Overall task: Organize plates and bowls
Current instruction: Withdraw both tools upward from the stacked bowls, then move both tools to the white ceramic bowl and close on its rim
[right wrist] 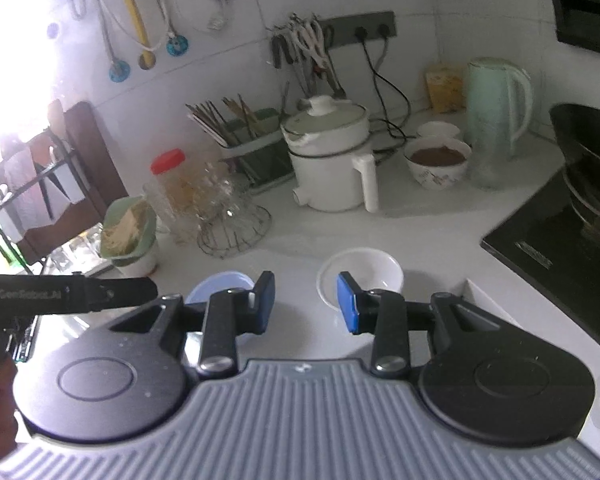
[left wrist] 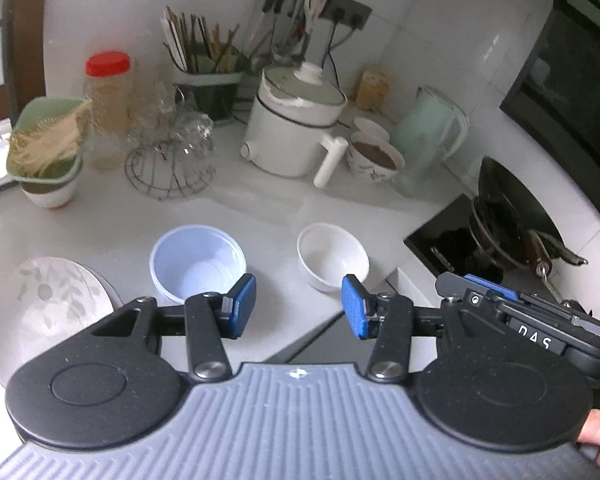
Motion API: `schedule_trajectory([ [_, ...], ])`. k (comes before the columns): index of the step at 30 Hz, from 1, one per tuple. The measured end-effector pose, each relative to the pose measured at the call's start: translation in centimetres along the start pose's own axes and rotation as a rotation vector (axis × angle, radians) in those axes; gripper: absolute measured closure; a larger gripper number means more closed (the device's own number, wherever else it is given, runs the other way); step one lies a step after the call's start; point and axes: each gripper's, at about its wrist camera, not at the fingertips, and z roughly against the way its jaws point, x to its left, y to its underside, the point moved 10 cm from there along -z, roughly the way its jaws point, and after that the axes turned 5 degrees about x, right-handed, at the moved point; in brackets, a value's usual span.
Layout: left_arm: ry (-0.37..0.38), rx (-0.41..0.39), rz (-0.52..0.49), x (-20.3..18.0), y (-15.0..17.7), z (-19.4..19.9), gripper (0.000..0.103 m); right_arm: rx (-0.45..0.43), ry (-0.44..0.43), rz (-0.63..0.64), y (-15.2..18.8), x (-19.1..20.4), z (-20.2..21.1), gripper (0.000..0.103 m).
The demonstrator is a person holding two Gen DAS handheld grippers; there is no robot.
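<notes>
A pale blue bowl (left wrist: 198,262) and a white bowl (left wrist: 332,256) stand side by side on the white counter. A white plate with a leaf pattern (left wrist: 46,312) lies at the left on a darker plate. My left gripper (left wrist: 299,307) is open and empty, just short of the gap between the two bowls. My right gripper (right wrist: 306,300) is open and empty; the white bowl (right wrist: 362,278) is just beyond its right finger and the blue bowl (right wrist: 222,288) is partly hidden behind its left finger. The right gripper's body shows at the right in the left wrist view (left wrist: 520,320).
At the back stand a white electric pot (left wrist: 296,120), a bowl of brown powder (left wrist: 374,160), a mint kettle (left wrist: 432,136), a wire basket with glasses (left wrist: 172,160), a red-lidded jar (left wrist: 108,104) and a chopstick holder (left wrist: 204,76). A black hob with a wok (left wrist: 508,228) is at the right.
</notes>
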Motion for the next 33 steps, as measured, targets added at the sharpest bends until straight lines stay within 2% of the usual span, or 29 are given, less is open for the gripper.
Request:
schedule_trajectory([
  [5,0.000,0.053,0.000,-0.1,1.3,-2.3,0.050,0.039,0.024,-0.012,1.5,-1.1,-0.9,0.065],
  [6,-0.002,0.064,-0.002,-0.1,1.4,-2.8,0.050,0.043,0.029,-0.013,1.7,-1.3,-1.1,0.063],
  [8,-0.006,0.082,-0.015,0.0,1.5,-3.7,0.047,0.042,0.030,-0.011,1.9,-1.6,-1.6,0.039],
  [10,-0.002,0.105,-0.033,0.2,1.5,-4.9,0.034,0.038,0.028,-0.019,2.0,-1.9,-2.1,0.031],
  [19,-0.031,0.148,-0.096,0.8,0.0,-10.5,0.033,0.046,0.056,-0.087,2.6,-4.6,-5.9,0.031],
  [33,-0.002,0.125,-0.077,-0.8,-3.3,-17.1,0.034,0.035,0.069,-0.124,2.5,-8.7,-10.6,0.032],
])
